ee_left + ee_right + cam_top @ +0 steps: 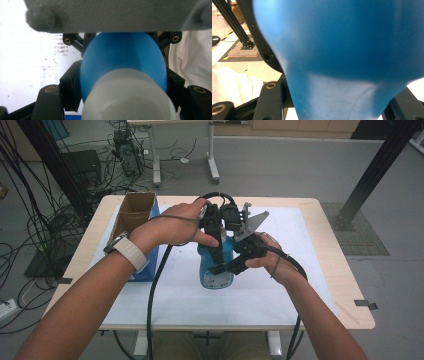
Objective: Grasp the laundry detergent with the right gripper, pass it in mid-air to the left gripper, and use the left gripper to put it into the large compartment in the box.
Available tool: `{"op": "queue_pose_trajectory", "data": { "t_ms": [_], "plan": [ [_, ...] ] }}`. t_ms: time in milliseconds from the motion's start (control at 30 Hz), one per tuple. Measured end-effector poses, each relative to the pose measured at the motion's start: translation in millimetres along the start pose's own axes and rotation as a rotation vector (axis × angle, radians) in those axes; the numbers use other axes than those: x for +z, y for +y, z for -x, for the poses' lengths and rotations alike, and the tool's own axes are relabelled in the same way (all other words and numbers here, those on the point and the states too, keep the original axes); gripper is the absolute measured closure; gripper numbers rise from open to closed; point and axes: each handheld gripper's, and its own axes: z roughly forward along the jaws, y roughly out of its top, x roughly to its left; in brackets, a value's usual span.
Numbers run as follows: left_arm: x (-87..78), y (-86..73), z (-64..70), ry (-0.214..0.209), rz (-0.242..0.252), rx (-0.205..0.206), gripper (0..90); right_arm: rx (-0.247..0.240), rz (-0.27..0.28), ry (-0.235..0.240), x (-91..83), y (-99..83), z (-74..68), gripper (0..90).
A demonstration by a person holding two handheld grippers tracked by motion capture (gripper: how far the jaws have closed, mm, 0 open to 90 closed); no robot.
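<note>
Grippers meet over a blue bottle (216, 270) lying mid-table on the white mat (310, 270): the left gripper (214, 245) clamps its upper body near the white cap (130, 100), the right gripper (235, 265) closes on its lower body. Cap appears still on; any opening, lifting or boxing into the nearby cardboard box (131, 215) looks still undone.

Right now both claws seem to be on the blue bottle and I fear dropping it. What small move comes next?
Probably twist the white cap with the left claw while the right claw steadies the blue bottle, which stands upright on the table.
</note>
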Motion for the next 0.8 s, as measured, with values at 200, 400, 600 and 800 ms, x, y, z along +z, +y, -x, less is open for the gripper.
{"op": "queue_pose_trajectory", "data": {
  "t_ms": [200,400,600,800],
  "plan": [
    [0.6,-0.8,-1.0,-0.012,0.005,-0.003,36.7,0.013,0.002,0.006,0.4,-0.1,-1.0,43.7],
    [4.7,-3.3,-1.3,-0.021,0.002,-0.012,37.0,0.007,-0.012,0.006,3.1,-1.7,-0.1,43.7],
    [6.2,-5.2,-1.3,-0.020,-0.006,-0.021,37.1,0.002,-0.018,0.011,6.7,-2.4,1.0,43.7],
    [6.7,-6.3,-1.5,-0.020,-0.004,-0.024,37.2,0.000,-0.019,0.011,7.8,-2.4,1.5,43.7]
  ]
}}
